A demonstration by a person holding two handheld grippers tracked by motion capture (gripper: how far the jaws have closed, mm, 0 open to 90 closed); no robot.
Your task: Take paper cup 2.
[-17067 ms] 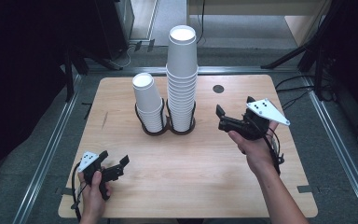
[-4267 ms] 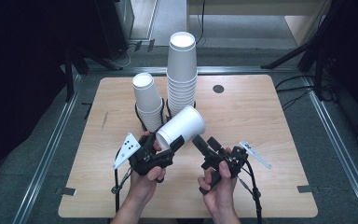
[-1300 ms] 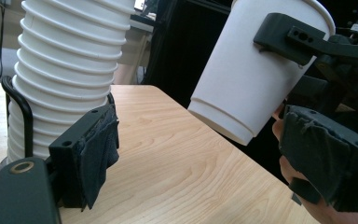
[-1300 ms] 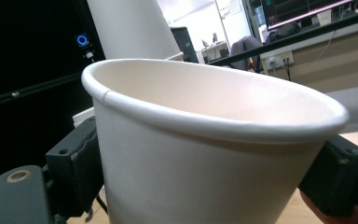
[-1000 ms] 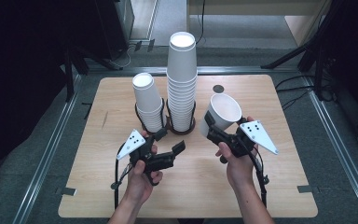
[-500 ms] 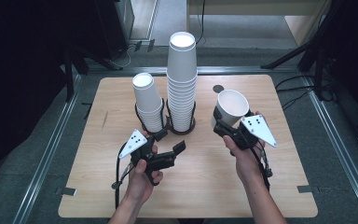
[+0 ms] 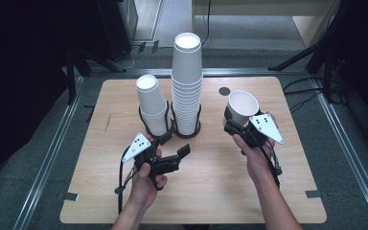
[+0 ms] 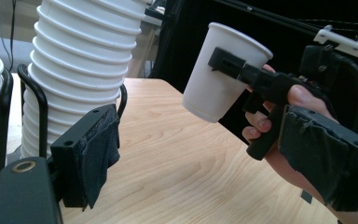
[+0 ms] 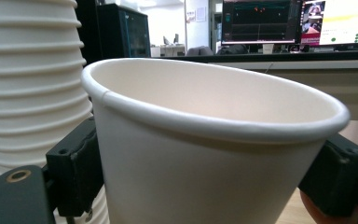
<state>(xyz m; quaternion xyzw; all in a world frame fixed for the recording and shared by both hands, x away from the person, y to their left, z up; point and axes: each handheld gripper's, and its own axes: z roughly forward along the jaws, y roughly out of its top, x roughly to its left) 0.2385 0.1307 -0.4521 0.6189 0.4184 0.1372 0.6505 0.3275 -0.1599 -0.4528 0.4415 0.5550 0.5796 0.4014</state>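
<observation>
High view: right gripper pinches a single paper cup, mouth up, lifted above the table near its right edge. Left gripper jaws spread, empty, beside the cup stacks.

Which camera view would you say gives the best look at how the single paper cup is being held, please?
The left gripper view: it shows the paper cup whole from the side, tilted above the table, with the right gripper clamped on its wall. The high view shows its open mouth from above. The right gripper view, very close, shows its rim and upper wall between the jaws.
</observation>
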